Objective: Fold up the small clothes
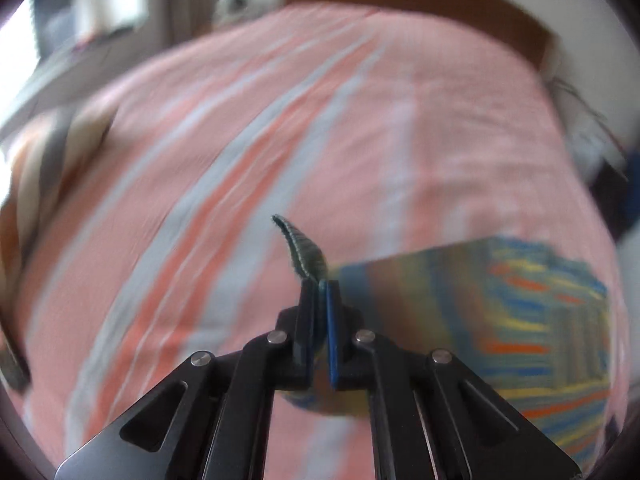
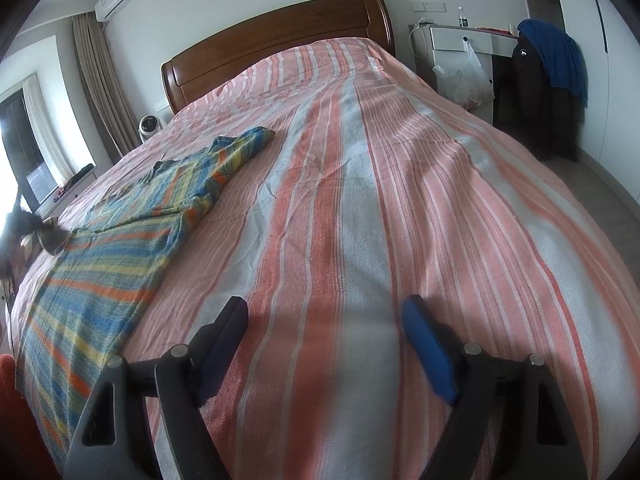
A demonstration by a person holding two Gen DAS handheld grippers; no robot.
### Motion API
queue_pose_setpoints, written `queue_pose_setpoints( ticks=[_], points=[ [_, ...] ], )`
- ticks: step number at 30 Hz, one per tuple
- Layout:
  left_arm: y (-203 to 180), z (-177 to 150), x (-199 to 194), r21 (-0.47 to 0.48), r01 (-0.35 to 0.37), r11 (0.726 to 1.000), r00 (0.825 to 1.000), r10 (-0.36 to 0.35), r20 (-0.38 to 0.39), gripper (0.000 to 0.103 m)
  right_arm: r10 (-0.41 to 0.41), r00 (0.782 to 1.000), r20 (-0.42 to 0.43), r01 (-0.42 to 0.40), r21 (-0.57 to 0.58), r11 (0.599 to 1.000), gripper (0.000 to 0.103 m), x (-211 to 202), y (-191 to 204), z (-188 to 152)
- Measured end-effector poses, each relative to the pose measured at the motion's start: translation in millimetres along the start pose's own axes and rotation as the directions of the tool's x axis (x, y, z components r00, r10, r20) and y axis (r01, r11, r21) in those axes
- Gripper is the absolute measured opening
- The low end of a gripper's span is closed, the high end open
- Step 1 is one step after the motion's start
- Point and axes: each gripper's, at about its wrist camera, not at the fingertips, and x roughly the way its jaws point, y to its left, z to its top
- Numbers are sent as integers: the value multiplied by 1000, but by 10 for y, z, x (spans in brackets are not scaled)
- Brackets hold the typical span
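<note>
left wrist: close over bedspread (image 1: 360,128) | right wrist: looks toward headboard (image 2: 280,40) | shared: bedspread

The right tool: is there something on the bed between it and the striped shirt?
Nothing visible. Only bare bedspread lies between the open right tool and the striped shirt, which lies to its left.

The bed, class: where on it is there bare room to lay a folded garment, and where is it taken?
Free: the bedspread from the striped shirt across to the far-side edge, and up to the headboard; the open right gripper hovers there. Crowded: the shirt's side, where the left gripper pinches its edge.
</note>
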Motion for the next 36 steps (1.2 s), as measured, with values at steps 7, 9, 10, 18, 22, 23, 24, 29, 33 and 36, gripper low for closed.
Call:
queue_pose_setpoints(
  ticks=[7,9,10,18,22,23,24,29,33,36],
  points=[
    [-1899,35,-160,260,279,924,958,-285,-17,7,-1,1000,-1,1,-1,1000,80,2,1,-1],
    [-2273,-155,85,295,323,899,946,-303,-114,38,-1,1000,-1,1,-1,1000,80,0,2,-2],
    [-2405,-283,227,312,325,893,944,-286,-165,52,-1,1000,-1,1,-1,1000,80,2,0,0],
    [-1702,-406,483,133,239,962,967,-224,-120,80,6,1000,0,-6,2,1000,80,-4,-7,-2],
    [-1206,-728,818,111,82,990,983,-62,-173,81,8,1000,-1,-8,-1,1000,81,-2,-8,3],
    [-1083,-845,907,125,30,992,978,-3,-207,81,7,1000,-1,-7,-1,1000,81,-3,-8,3],
    [-925,-965,934,131,11,991,976,18,-218,81,7,1000,-1,-7,-1,1000,81,-1,-9,4],
    [-423,-1126,505,48,-45,998,986,52,-156,85,7,1000,-1,-7,-1,1000,81,-2,-6,6],
    [-140,-1417,65,-6,-38,999,993,38,-108,91,6,1000,-1,-6,-2,1000,81,-2,-6,4],
    [-3,-1723,-62,-35,-101,994,994,100,-43,98,5,1000,-1,-5,-2,1000,81,-2,-8,3]
  ],
)
